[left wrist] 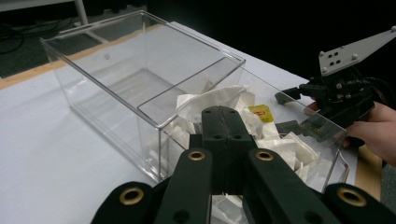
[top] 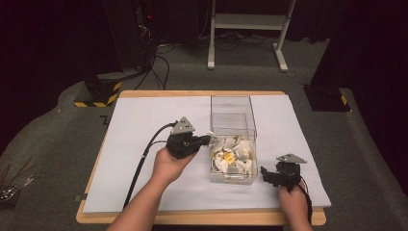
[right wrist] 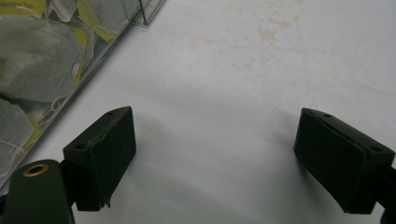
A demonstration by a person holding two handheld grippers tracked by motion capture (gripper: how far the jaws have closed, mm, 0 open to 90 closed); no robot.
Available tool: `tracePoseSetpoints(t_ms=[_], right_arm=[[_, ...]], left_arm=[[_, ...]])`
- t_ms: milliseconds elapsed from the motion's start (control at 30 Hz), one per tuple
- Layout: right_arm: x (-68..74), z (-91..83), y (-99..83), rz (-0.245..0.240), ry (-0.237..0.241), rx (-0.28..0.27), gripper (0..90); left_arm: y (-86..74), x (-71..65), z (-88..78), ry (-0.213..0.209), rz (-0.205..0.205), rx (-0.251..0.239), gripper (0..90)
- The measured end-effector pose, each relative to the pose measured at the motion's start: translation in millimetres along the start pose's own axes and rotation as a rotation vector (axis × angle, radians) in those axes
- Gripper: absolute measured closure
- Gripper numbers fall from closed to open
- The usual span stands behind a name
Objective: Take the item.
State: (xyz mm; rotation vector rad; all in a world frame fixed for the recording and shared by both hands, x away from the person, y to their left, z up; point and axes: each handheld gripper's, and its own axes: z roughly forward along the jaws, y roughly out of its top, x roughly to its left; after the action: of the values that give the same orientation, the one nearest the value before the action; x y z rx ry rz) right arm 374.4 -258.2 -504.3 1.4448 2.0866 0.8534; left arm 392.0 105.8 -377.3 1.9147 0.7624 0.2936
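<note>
A clear plastic box (top: 231, 98) stands mid-table, split into two compartments. The near one holds several white and yellow tea bags (top: 235, 155); the far one is bare. My left gripper (top: 207, 139) reaches over the box's left rim, shut on a white tea bag (left wrist: 210, 99) that sticks out beyond its tips (left wrist: 225, 114). My right gripper (top: 266, 175) rests low on the table cover just right of the box's near corner, open, jaws wide apart (right wrist: 215, 140) with nothing between them. In the left gripper view the right gripper (left wrist: 286, 111) sits behind the box wall (left wrist: 116, 107).
A white cover (top: 144, 125) lies over the wooden table (top: 202, 217). The box wall (right wrist: 145, 17) with tea bags (right wrist: 32, 60) behind it runs along the left of the right gripper view. On the floor beyond stand a white frame (top: 245, 21) and cables (top: 159, 57).
</note>
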Motion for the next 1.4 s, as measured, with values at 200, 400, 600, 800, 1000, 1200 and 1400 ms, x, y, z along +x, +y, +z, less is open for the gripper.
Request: tracePoseSetpoints(t_ms=[200, 400, 600, 800, 1000, 1200, 1400], right_arm=[[0.0, 0.0, 0.0, 0.0, 0.0, 0.0, 12.8], [0.0, 0.0, 0.0, 0.0, 0.0, 0.0, 12.8], [0.0, 0.0, 0.0, 0.0, 0.0, 0.0, 12.8], [0.0, 0.0, 0.0, 0.0, 0.0, 0.0, 12.8], [0.0, 0.0, 0.0, 0.0, 0.0, 0.0, 12.8], [-0.4, 0.2, 0.1, -0.002, 0.001, 0.0, 12.7], [-0.5, 0.3, 0.1, -0.003, 0.001, -0.001, 12.7]], left_arm=[[0.8, 7.2, -10.5, 0.02, -0.008, -0.017, 90.0], [1.0, 14.1, -18.3, 0.039, -0.016, -0.026, 90.0], [-0.6, 21.6, -25.1, 0.058, -0.024, -0.03, 90.0], [-1.8, 29.6, -34.9, 0.083, -0.031, -0.036, 90.0], [-2.7, 41.1, -52.2, 0.118, -0.043, -0.054, 90.0], [-6.5, 53.5, -70.5, 0.162, -0.057, -0.066, 90.0], [-12.6, 66.6, -86.2, 0.199, -0.077, -0.072, 90.0]])
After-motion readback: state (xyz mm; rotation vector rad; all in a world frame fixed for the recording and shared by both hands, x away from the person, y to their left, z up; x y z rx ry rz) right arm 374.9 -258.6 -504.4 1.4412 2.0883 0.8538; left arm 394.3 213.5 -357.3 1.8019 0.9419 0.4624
